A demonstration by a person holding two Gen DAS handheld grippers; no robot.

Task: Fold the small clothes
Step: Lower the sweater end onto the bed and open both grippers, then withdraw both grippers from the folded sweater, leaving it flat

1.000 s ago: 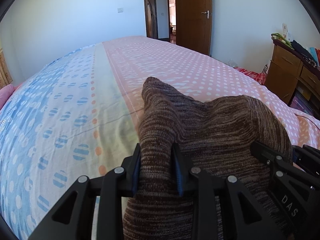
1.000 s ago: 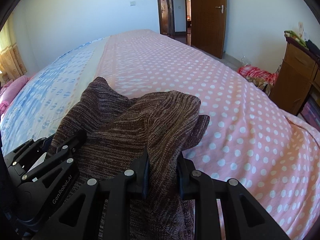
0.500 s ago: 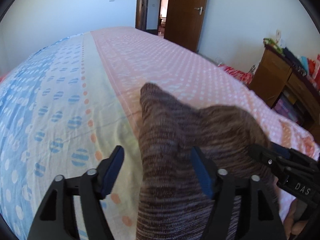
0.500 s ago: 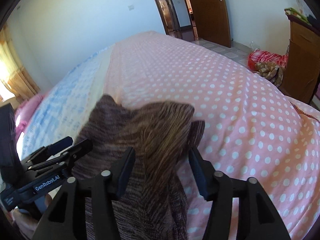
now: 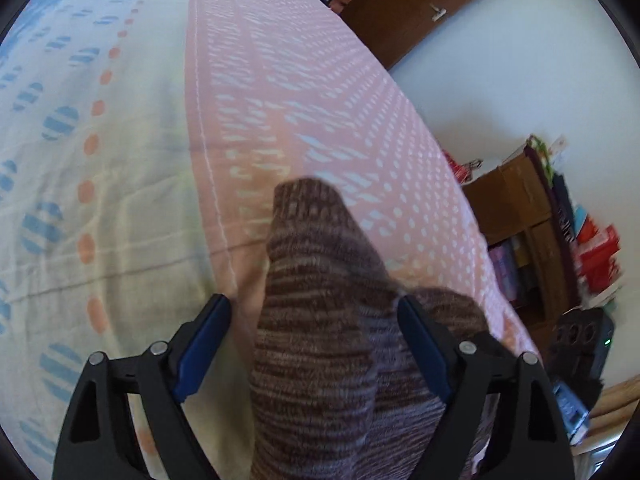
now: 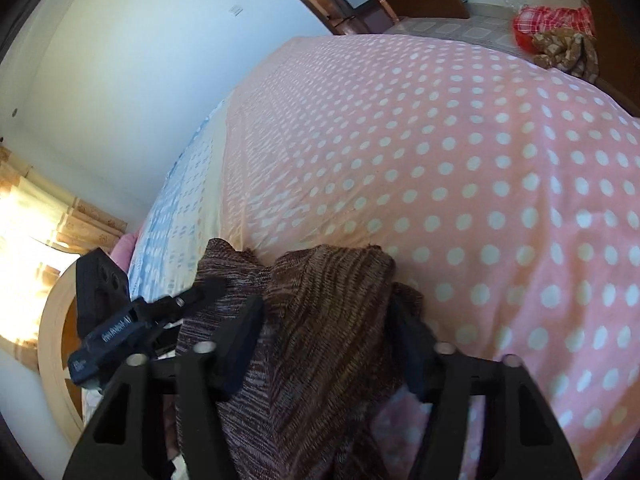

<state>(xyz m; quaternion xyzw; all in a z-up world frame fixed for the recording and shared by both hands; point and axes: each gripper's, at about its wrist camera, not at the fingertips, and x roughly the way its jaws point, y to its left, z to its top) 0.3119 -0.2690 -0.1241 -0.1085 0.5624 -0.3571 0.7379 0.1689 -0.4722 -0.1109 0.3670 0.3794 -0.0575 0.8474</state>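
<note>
Left wrist view showed my left claw (image 5: 314, 342) spread wide and opening further, the brown knit garment (image 5: 320, 320) lying between the blue pads without either pad pressing on it. The garment sat bunched on the polka-dot bedsheet (image 5: 280, 100), near the seam between the pink and pale panels. In the right wrist view my right claw (image 6: 326, 338) was closing around a raised fold of the same knit, the cloth between the jaws, though I could not tell whether the pads already bit. I judged I was at the release after laying a fold, with the right side re-gripping. The next move called for a clean hold on an edge, not the bulk, and a flat, even drag so the loose knit would not bunch again.
</note>
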